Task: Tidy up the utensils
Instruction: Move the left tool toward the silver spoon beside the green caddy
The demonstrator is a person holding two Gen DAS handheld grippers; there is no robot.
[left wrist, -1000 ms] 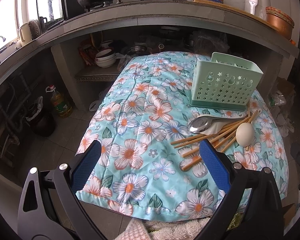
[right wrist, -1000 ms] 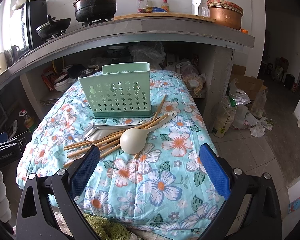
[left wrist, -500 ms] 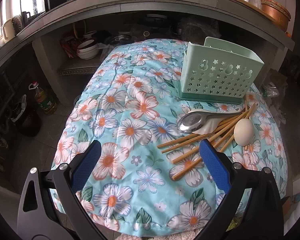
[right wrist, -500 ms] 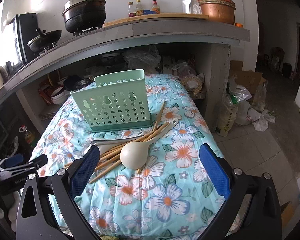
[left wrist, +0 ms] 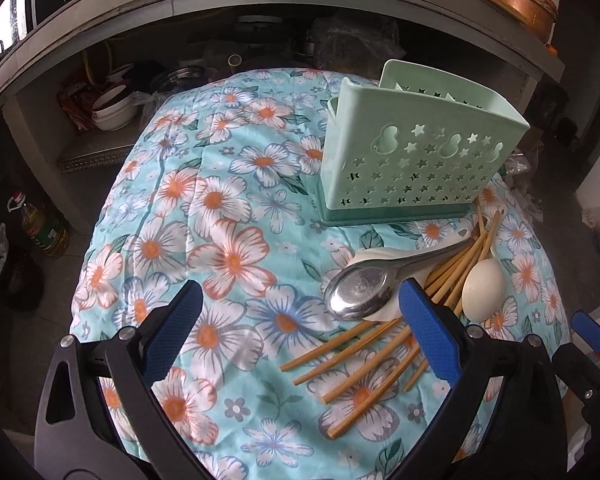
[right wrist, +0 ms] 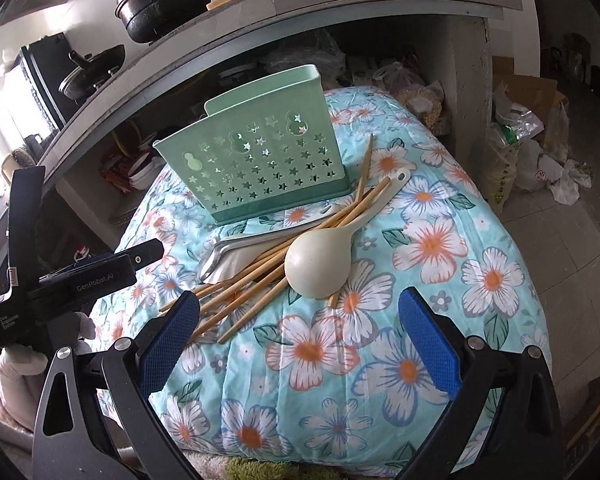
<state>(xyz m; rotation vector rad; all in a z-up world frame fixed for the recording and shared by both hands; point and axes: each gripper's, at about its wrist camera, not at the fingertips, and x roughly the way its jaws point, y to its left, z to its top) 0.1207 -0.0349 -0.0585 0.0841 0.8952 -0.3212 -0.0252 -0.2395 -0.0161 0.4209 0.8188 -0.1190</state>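
Step in hand, judged: approach to the utensil pile, first pick not yet made; nothing seen inside the green holder (left wrist: pixel 416 168) so far, though its compartments are only partly visible. The holder stands upright at the far side of the floral cloth (left wrist: pixel 220 208), w/ the pile just in front of it: metal spoon (left wrist: pixel 360 288) on top of a white ladle-like piece, bamboo chopsticks (left wrist: pixel 364 356) fanned out beneath, cream spoon (right wrist: pixel 320 264) lying bowl-down across the sticks. To do it well, one item should be taken at a time, top of pile first; the metal spoon is best gripped at the handle neck, not the bowl, since the smooth metal prob. slips between pads. Chopsticks are thin and flat on soft cloth, so pads should be pressed slightly into the fabric before closing, or a raised end used where sticks cross. Risk: sticks dragged or rolled off the cloth edge if the pile is nudged. Left gripper (left wrist: pixel 300 332): fingers spread wide, nothing held, right pad just beside the metal spoon bowl and over the sticks, contact can't be told. Right gripper (right wrist: pixel 300 336): also spread wide, empty, left pad (right wrist: pixel 168 340) over the stick ends, cream spoon ahead between the fingers.
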